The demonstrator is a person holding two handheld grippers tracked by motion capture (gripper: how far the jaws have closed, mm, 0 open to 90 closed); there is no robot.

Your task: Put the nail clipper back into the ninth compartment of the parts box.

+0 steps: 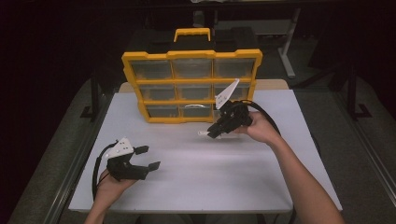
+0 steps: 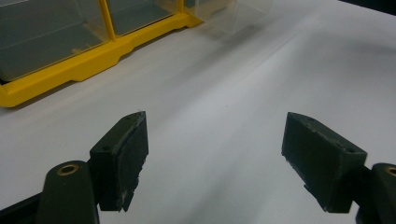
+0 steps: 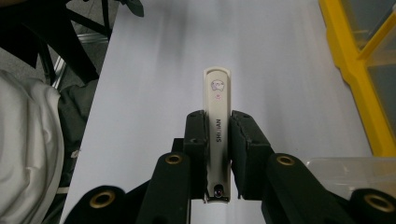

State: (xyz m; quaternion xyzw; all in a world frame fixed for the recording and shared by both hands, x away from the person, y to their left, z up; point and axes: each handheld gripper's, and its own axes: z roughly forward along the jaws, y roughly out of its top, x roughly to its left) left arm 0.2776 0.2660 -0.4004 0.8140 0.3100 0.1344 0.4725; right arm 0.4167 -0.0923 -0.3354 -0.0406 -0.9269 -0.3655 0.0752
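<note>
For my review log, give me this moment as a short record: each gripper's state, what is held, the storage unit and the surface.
right gripper: shut on the nail clipper, pads pressing on its two sides, lifted over the table
nail clipper: cream, long and narrow, printed lettering, far end sticking out beyond the jaws
left gripper: open, nothing between the jaws, low over the table
drawer organiser: yellow frame, clear drawers in three rows, black and yellow handle on top, standing at the table's far edge
clear drawer: pulled out, close beside the right gripper
table: white
</note>
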